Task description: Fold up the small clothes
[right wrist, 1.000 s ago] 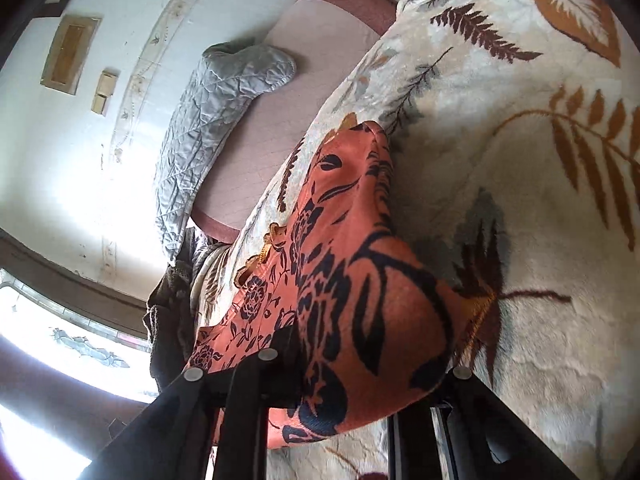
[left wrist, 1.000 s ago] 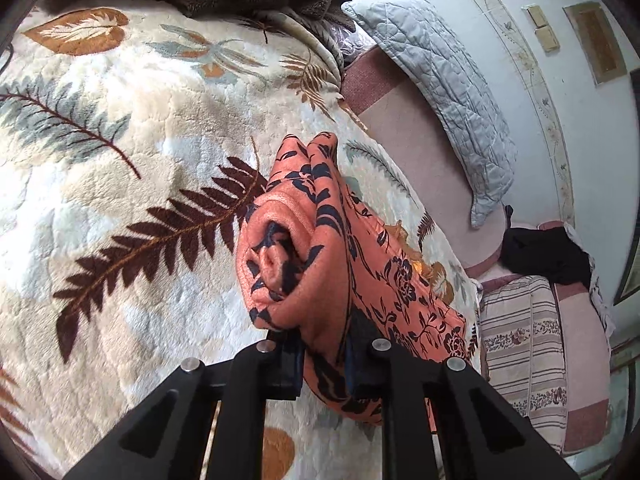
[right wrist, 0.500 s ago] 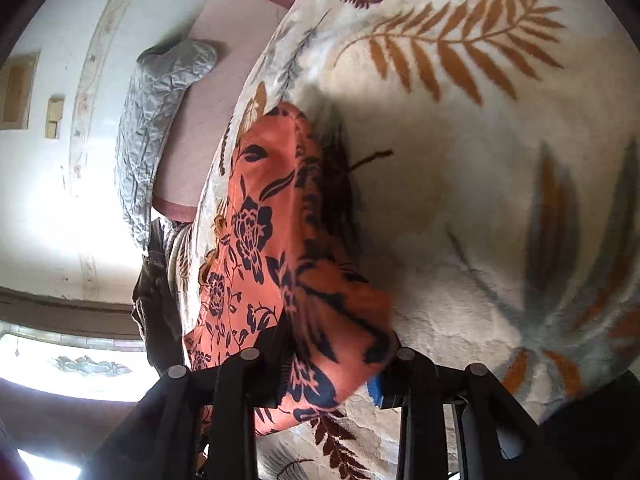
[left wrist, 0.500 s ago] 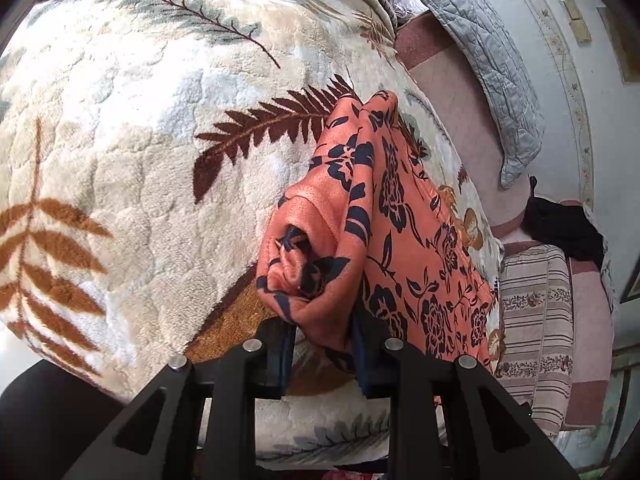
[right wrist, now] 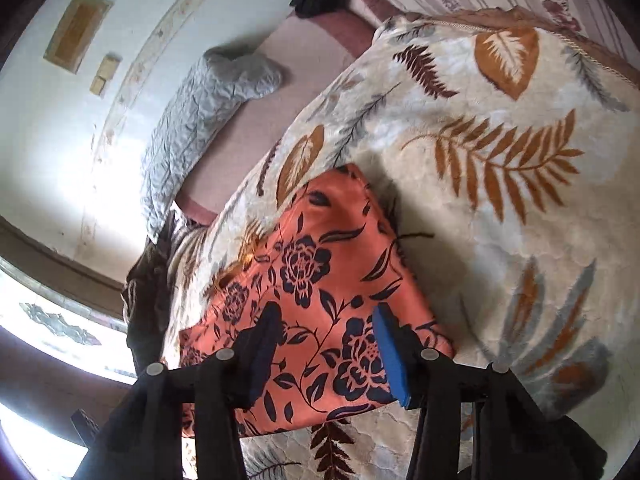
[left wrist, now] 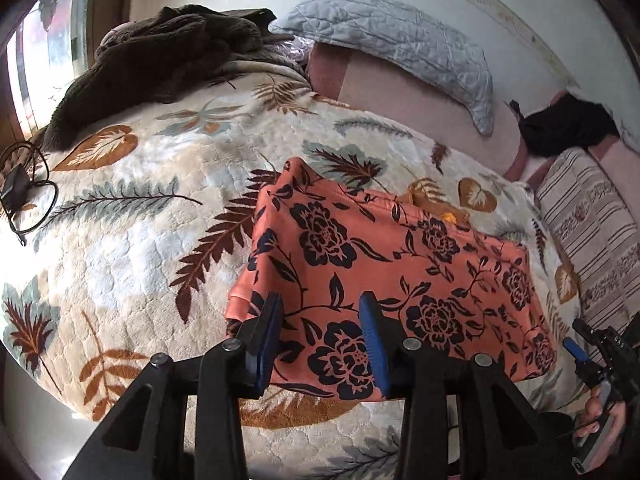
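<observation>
An orange garment with dark blue flowers point(left wrist: 384, 264) lies folded flat on the leaf-patterned blanket point(left wrist: 132, 240). It also shows in the right wrist view point(right wrist: 312, 300). My left gripper point(left wrist: 320, 316) is open and empty, hovering over the garment's near left edge. My right gripper point(right wrist: 328, 336) is open and empty, hovering over the garment's near right corner. The right gripper also shows at the far right of the left wrist view point(left wrist: 588, 356), held in a hand.
A dark brown fleece point(left wrist: 160, 56) is heaped at the back left of the bed. A grey quilted pillow point(left wrist: 400, 44) leans on the wall. A black cable and charger point(left wrist: 24, 196) lie at the left edge. A striped cushion point(left wrist: 592, 224) and black cloth point(left wrist: 564, 128) sit at right.
Both grippers held bunched parts of the garment above the blanket. Both have opened and let go, and the garment now lies flat and folded on the blanket.
</observation>
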Available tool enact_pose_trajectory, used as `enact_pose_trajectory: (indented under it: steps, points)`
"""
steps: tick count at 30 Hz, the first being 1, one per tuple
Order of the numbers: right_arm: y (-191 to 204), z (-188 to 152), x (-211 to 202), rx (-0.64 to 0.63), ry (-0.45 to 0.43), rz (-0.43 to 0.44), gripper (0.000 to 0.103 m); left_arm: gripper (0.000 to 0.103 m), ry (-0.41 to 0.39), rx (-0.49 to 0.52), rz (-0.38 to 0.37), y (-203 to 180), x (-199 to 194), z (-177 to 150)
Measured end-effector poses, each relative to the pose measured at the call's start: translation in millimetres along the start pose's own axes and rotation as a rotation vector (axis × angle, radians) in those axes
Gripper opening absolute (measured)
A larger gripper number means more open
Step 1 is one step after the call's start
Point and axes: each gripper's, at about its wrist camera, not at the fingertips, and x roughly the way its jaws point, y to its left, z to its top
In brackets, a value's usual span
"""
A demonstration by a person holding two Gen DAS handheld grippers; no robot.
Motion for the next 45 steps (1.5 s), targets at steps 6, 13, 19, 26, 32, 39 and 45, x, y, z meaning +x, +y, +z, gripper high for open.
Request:
enact_pose_trajectory:
  steps: [6,13,19,26,32,39,45]
  points:
    - [-37.3,-10.1,50.0,0.08,0.139,-0.133,0.041,0.041,0.138,0.019,0.118,11.5,62.7,-19.8]
    - [0.9,13.1,55.9,-0.032,0.086,-0.103,0.042,0.047,0.086,0.089,0.151,-1.6,52.7,-12.3]
    - [51.1,34.0,103.2,-0.151,0.079,-0.141,0.042,0.049,0.073,0.14,0.196,-6.5,66.9,-11.8]
    - [61.8,40.5,175.9,-0.24,0.169,-0.266,0.044,0.053,0.055,0.179,0.204,-9.9,71.8,-14.8]
    - [79.2,31.9,167.3,-0.36,0.185,-0.307,0.05,0.055,0.043,0.198,0.214,-12.4,73.0,-18.1]
    - [81.0,-3.9,115.5,-0.345,0.156,-0.176,0.05,0.055,0.026,0.194,0.207,-11.8,71.1,-22.2]
    - [64.1,-33.2,124.9,-0.351,0.198,-0.199,0.047,0.062,0.001,0.212,0.199,-14.4,70.8,-28.0]
